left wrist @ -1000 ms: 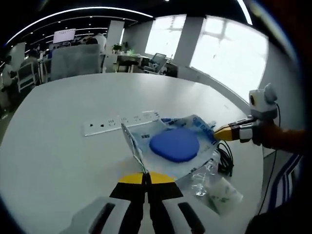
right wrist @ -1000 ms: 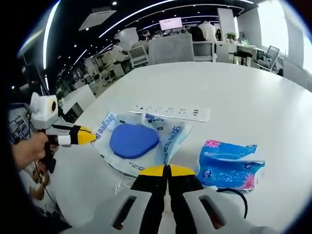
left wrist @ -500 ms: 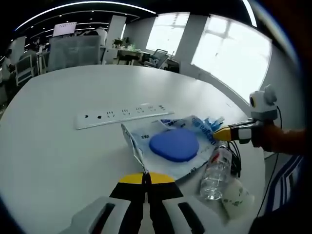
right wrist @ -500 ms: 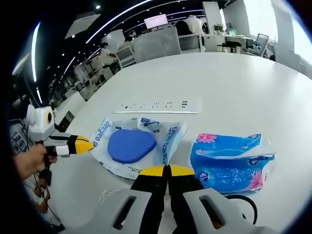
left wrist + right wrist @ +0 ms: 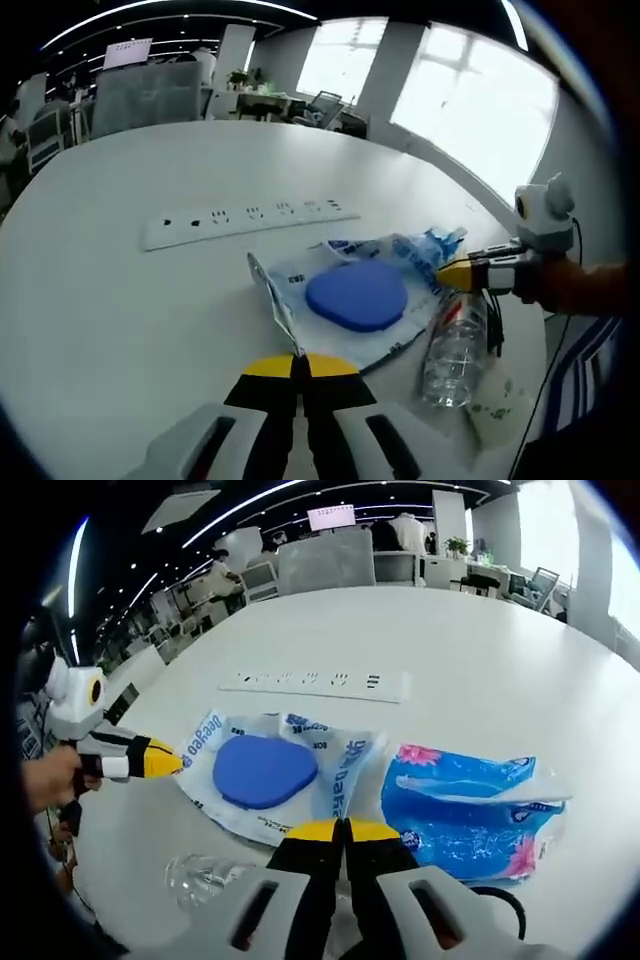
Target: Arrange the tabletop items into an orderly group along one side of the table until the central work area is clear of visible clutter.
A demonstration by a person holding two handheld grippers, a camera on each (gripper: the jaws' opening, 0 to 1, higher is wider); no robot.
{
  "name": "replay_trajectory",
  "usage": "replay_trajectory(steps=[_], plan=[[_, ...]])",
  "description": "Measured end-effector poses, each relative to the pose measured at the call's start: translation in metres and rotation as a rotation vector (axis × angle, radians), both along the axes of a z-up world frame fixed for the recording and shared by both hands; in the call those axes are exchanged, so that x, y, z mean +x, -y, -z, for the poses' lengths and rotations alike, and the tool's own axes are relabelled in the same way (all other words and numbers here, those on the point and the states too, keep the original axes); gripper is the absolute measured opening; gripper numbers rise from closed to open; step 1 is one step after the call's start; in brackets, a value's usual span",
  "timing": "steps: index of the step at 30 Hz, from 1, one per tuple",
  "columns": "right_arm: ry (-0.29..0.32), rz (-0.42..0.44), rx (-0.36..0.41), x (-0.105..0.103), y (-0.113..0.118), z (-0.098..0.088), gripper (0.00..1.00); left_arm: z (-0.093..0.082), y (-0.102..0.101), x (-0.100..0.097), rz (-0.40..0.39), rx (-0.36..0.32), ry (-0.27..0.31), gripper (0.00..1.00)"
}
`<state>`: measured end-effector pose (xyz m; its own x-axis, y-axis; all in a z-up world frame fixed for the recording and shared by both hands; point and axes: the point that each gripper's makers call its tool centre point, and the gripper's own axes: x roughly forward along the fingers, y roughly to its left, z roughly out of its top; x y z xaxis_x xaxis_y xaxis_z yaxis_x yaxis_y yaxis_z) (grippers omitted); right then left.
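While both grippers sit low over the round white table (image 5: 120, 330), each one has an edge of the same clear plastic bag (image 5: 300, 290) with a blue pad (image 5: 357, 296) inside it. In the left gripper view, the left gripper (image 5: 297, 372) has its yellow-tipped jaws pressed together, and the bag's near corner rises right out of the seam between them, so it looks clamped on the bag. Over on the right of that view, the right gripper (image 5: 452, 275) comes in level from the side, held in a hand (image 5: 575, 288), its yellow tip at the bag's far edge.

From the right gripper view, the right gripper (image 5: 345, 832) has its jaws closed too, with the bag's edge meeting the tips. Honestly can't tell how much plastic is really pinched there.

Just beside the bag lies a blue tissue pack (image 5: 470, 805), touching it or close to it. A clear bottle (image 5: 455, 345) is on its side near the table edge, next to a black cable (image 5: 492, 322). A white power strip (image 5: 245, 221) lies flat farther out, apart from the bag.
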<state>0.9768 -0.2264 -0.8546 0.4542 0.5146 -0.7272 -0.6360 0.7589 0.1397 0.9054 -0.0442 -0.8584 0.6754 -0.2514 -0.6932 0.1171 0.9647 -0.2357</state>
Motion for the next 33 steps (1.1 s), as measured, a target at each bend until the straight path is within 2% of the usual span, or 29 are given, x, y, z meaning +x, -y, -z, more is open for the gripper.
replay_trajectory(steps=[6,11,14,18,24,28,33], plan=[[0.001,-0.016,-0.002,0.001,-0.001,0.002,0.0,0.004,-0.001,-0.001,-0.012,-0.002,-0.011,0.0],[0.009,-0.015,-0.005,0.002,0.0,0.001,0.0,0.005,0.003,-0.006,0.027,0.034,-0.006,0.01],[0.035,-0.017,-0.025,0.001,0.004,-0.002,0.0,0.005,0.001,-0.007,0.033,0.051,0.004,0.02],[0.067,0.011,-0.019,0.006,0.008,-0.013,0.0,0.003,0.003,-0.01,0.027,0.033,0.002,0.02],[0.082,0.005,-0.006,0.001,0.009,-0.025,0.01,-0.002,0.004,-0.013,0.012,0.03,0.019,0.04],[0.105,-0.016,-0.017,-0.004,0.01,-0.026,0.08,-0.004,0.004,-0.015,0.012,0.024,0.024,0.07],[0.117,-0.013,-0.001,-0.012,0.014,-0.033,0.21,-0.016,0.0,-0.014,0.006,0.037,0.07,0.13]])
